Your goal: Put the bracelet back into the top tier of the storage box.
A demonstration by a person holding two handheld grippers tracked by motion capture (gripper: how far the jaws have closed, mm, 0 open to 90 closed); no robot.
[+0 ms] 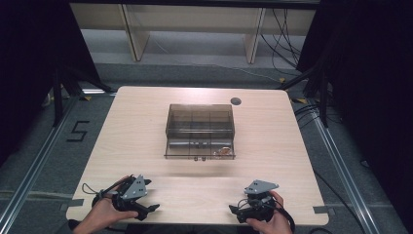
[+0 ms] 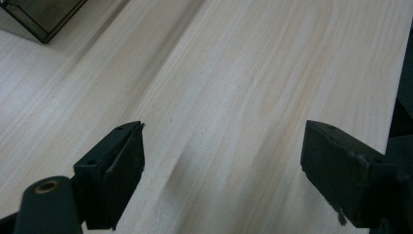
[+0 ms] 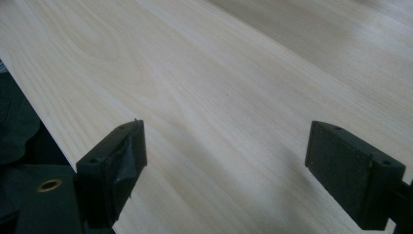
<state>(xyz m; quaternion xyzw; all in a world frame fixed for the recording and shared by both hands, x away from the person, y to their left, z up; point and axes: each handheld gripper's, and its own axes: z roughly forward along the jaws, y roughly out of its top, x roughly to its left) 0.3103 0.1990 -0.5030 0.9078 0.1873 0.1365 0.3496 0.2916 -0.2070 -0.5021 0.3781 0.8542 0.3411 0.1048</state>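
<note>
A smoky see-through plastic compartment box (image 1: pixel 200 130) sits at the middle of the light wooden table (image 1: pixel 146 122), with small items in its front compartments; its corner (image 2: pixel 39 17) shows at the top left of the left gripper view. My left gripper (image 1: pixel 152 209) rests near the table's front left edge, held by a hand, jaws wide apart over bare wood (image 2: pixel 224 161). My right gripper (image 1: pixel 234 210) lies at the front right, also open with nothing between its jaws (image 3: pixel 224 165).
A small dark round spot (image 1: pixel 235 101) marks the table's far right. Black cables and stands flank the table on the floor. A wooden shelf frame (image 1: pixel 195 29) stands behind. The table's near edge runs just beside both grippers.
</note>
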